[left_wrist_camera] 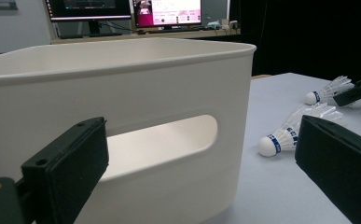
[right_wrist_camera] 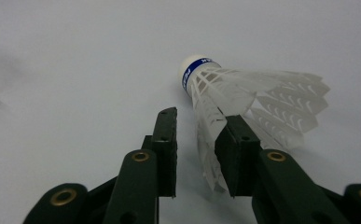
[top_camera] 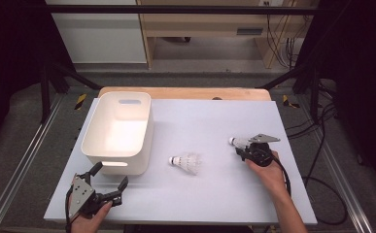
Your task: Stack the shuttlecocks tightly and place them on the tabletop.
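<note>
Two white feather shuttlecocks lie on the pale table. One shuttlecock (top_camera: 188, 163) (left_wrist_camera: 281, 137) rests alone at the middle. The other shuttlecock (top_camera: 235, 141) (right_wrist_camera: 243, 93) (left_wrist_camera: 327, 91) lies at the right, cork pointing away from my right gripper (top_camera: 241, 147) (right_wrist_camera: 200, 119). Those jaws stand narrow around the near edge of its feather skirt: one pad lies against the feathers, while a gap shows at the other pad. My left gripper (top_camera: 111, 175) (left_wrist_camera: 201, 177) is wide open with nothing between its jaws, just in front of the white bin (top_camera: 149, 131) (left_wrist_camera: 169, 84).
The white bin has slot handles and stands at the table's left side, nothing visible inside. The table's front edge runs just below both hands. Metal frame rails flank the table, and cables trail on the floor at the right.
</note>
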Demonstrator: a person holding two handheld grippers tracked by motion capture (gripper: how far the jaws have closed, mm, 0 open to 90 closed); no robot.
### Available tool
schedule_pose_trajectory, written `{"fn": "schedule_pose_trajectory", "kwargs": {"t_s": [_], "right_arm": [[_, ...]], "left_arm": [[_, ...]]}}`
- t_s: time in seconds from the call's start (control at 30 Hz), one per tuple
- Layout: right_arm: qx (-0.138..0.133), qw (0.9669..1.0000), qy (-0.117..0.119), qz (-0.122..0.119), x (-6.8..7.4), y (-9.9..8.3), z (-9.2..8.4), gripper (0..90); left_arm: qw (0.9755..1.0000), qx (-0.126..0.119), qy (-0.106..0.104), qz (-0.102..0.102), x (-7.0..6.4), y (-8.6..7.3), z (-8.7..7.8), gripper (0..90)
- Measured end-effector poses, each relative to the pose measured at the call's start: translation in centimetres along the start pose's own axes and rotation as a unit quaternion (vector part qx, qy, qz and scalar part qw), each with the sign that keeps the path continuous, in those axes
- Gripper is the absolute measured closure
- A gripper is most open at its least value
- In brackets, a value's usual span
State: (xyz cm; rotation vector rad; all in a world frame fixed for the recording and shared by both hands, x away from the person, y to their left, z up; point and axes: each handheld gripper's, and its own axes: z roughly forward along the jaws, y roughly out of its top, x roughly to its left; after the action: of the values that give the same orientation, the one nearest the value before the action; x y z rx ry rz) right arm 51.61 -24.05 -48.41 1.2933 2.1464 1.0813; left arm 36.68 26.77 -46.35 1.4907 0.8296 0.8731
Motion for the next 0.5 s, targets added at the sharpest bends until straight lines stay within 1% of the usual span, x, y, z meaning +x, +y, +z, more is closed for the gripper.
{"fn": "schedule_pose_trajectory", "kwargs": {"t_s": [0.03,0.07,0.17,0.23,0.3,0.33,0.5], "right_arm": [[-0.001,1.0,0.0,-0.005,0.06,0.03,0.04,75.6],[-0.001,1.0,0.0,-0.005,0.06,0.03,0.04,75.6],[-0.006,0.9999,-0.003,-0.012,0.06,0.08,0.06,82.0],[-0.009,0.9999,-0.006,-0.011,0.01,0.04,0.06,85.7],[-0.013,0.9998,-0.002,-0.012,0.09,0.08,-0.14,89.3],[-0.013,0.9998,-0.002,-0.012,0.09,0.08,-0.14,89.3],[-0.019,0.9992,0.002,-0.034,0.65,0.05,-0.64,89.7]], "left_arm": [[1.0,0.0,0.0,0.0,0.03,0.01,-0.02,2.8],[1.0,-0.001,0.0,0.0,0.06,0.01,-0.02,2.8],[1.0,0.0,0.0,0.0,0.07,-0.01,0.05,2.8],[1.0,0.001,-0.001,0.002,0.02,-0.01,0.09,2.8],[1.0,0.001,-0.001,0.002,-0.04,0.0,0.12,2.8],[1.0,0.001,-0.001,0.002,-0.04,0.0,0.12,2.8],[1.0,0.001,0.001,0.0,0.08,-0.03,0.06,2.8]]}}
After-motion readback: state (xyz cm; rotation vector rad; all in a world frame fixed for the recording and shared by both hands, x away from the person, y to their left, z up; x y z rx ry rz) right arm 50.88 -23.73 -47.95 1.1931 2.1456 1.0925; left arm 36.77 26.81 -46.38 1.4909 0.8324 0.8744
